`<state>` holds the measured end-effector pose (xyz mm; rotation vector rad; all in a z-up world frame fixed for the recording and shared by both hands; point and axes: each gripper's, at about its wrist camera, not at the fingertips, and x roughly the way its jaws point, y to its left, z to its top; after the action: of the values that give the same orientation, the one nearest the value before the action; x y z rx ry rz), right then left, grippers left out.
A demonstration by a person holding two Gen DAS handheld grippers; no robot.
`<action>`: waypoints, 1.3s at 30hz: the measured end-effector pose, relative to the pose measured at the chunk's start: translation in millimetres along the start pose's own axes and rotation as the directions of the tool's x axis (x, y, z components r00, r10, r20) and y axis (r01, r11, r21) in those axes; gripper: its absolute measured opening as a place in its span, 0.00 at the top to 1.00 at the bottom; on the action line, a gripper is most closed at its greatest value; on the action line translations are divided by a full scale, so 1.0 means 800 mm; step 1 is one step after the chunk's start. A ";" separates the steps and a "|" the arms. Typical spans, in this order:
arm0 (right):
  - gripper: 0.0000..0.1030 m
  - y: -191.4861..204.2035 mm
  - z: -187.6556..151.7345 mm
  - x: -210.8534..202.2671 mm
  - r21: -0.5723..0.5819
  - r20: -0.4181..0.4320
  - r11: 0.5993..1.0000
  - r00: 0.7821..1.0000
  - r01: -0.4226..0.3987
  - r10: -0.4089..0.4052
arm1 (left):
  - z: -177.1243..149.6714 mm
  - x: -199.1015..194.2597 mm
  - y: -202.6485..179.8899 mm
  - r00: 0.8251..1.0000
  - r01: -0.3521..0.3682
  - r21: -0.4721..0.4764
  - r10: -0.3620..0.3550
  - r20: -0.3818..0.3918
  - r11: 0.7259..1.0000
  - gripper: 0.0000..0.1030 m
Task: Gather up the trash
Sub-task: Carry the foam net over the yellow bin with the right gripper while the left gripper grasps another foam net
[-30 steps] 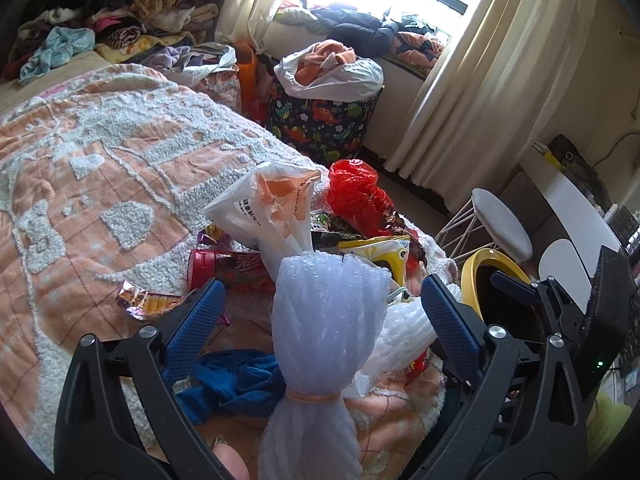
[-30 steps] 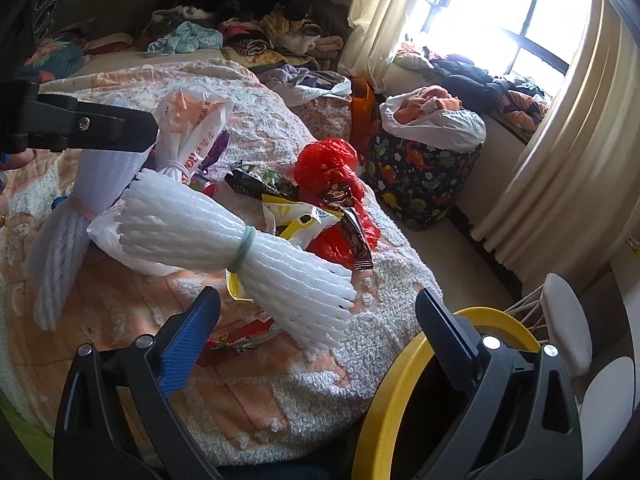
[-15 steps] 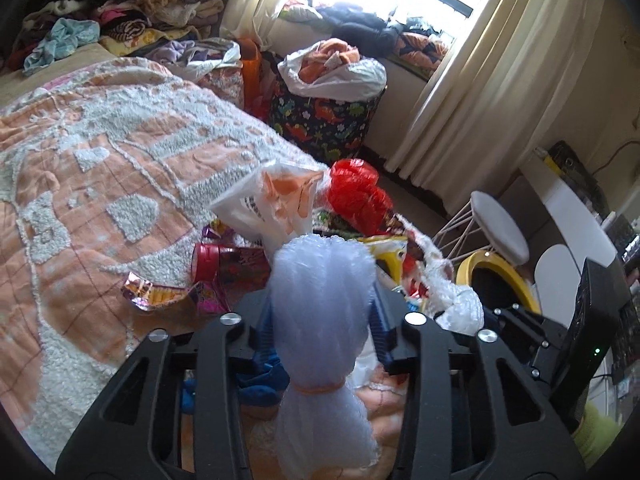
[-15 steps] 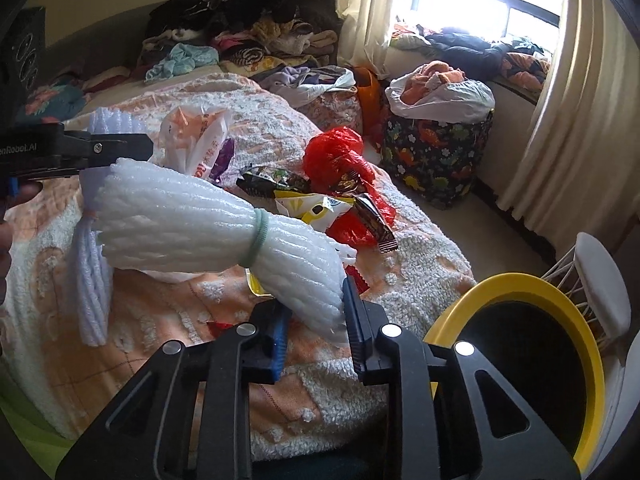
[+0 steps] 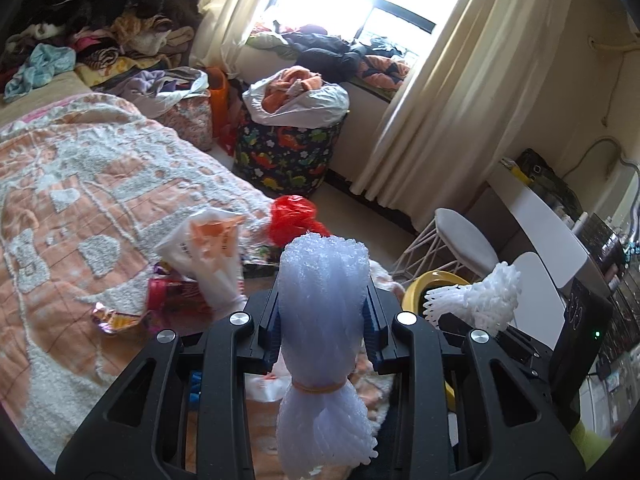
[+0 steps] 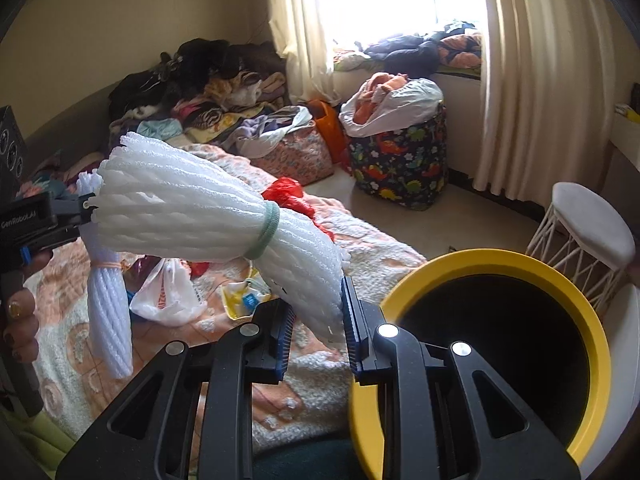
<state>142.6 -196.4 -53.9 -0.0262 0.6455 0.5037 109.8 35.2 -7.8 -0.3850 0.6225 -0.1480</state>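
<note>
Now my left gripper [image 5: 323,334] clamps a pale-lilac foam-net bundle [image 5: 322,320] above the bed; my right gripper [image 6: 318,320] pinches a white foam-net bundle [image 6: 208,216] beside the yellow-rimmed black bin [image 6: 560,280].

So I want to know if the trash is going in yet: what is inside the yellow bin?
The yellow bin shows only a dark interior; its bottom is in shadow, and the right gripper, shut on a white foam net bundle, covers its near left rim. No trash is visible inside.
</note>
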 end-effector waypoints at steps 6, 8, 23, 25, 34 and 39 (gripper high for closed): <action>0.79 -0.028 -0.002 -0.016 0.063 0.013 0.997 0.999 0.035 -0.036 | -0.001 0.008 -0.035 0.999 0.038 0.035 -0.038 0.007 0.999 0.75; 0.79 -0.036 -0.003 -0.021 0.080 0.018 0.996 0.999 0.048 -0.049 | -0.002 0.010 -0.046 0.999 0.048 0.046 -0.049 0.007 0.998 0.75; 0.79 -0.100 -0.018 -0.044 0.195 0.038 0.974 0.991 0.115 -0.125 | -0.018 0.032 -0.118 0.992 0.124 0.128 -0.122 -0.021 0.984 0.75; 0.79 -0.106 -0.019 -0.045 0.206 0.039 0.971 0.990 0.126 -0.136 | -0.021 0.033 -0.126 0.991 0.132 0.134 -0.130 -0.024 0.982 0.75; 0.79 -0.142 -0.028 -0.050 0.271 0.030 0.950 0.985 0.158 -0.172 | -0.028 0.044 -0.158 0.987 0.162 0.168 -0.159 -0.032 0.972 0.75; 0.79 -0.162 -0.035 -0.050 0.309 0.015 0.935 0.982 0.174 -0.188 | -0.033 0.054 -0.168 0.985 0.170 0.176 -0.166 -0.037 0.970 0.75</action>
<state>158.9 -332.9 -70.0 0.2179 0.6652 0.2210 126.2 -106.8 2.5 -0.2619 0.5933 -0.3679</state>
